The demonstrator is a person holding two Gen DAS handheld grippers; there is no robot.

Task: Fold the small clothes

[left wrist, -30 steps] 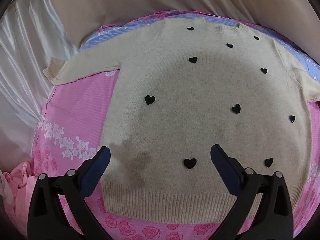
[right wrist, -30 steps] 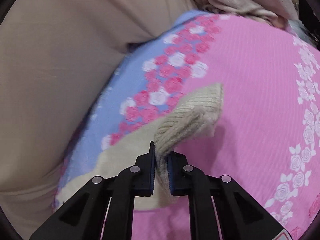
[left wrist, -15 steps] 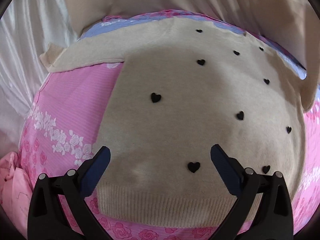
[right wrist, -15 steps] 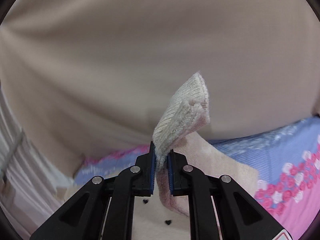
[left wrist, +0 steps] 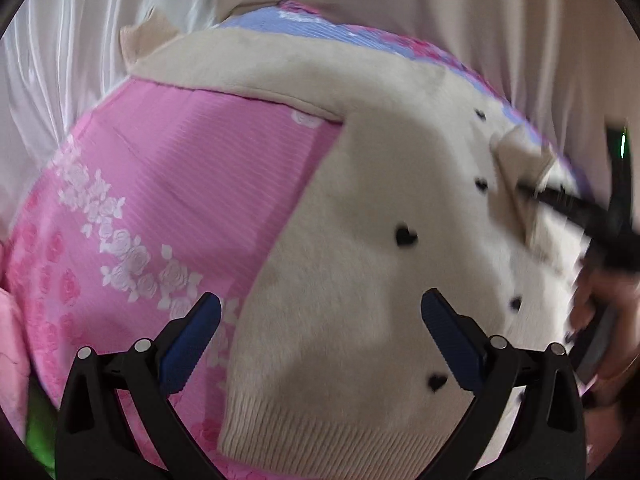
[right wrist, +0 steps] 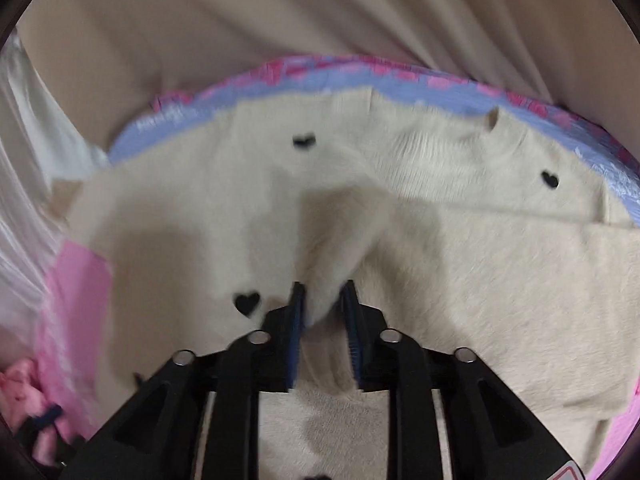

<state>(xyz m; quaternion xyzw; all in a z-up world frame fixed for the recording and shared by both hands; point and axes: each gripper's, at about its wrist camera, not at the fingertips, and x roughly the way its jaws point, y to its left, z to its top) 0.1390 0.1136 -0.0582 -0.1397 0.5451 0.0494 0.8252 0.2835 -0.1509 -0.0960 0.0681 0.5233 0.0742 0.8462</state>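
A cream sweater [left wrist: 360, 260] with small black hearts lies flat on a pink floral bedsheet [left wrist: 180, 180]. My left gripper [left wrist: 320, 300] hangs open above its lower left side, with nothing between the fingers. The sweater's left sleeve [left wrist: 240, 60] stretches out toward the far left. My right gripper [right wrist: 323, 288] sits low over the sweater's chest [right wrist: 480, 280], with the right sleeve cuff [right wrist: 332, 240] between its jaws. The jaws are opening and the cloth lies loose in the gap. In the left wrist view the right gripper [left wrist: 528, 192] is a dark blur at the folded-over sleeve [left wrist: 516, 160].
White satin curtain [left wrist: 60, 60] hangs at the left and beige fabric [right wrist: 280, 20] rises behind the bed. A pink garment [right wrist: 20, 392] lies bunched at the bed's near-left corner. The person's hand [left wrist: 600, 292] holds the right gripper at the right edge.
My right gripper swung the sleeve cuff from the bed's right side up and over onto the sweater's chest, and its jaws parted. My left gripper shifted toward the sweater's left edge.
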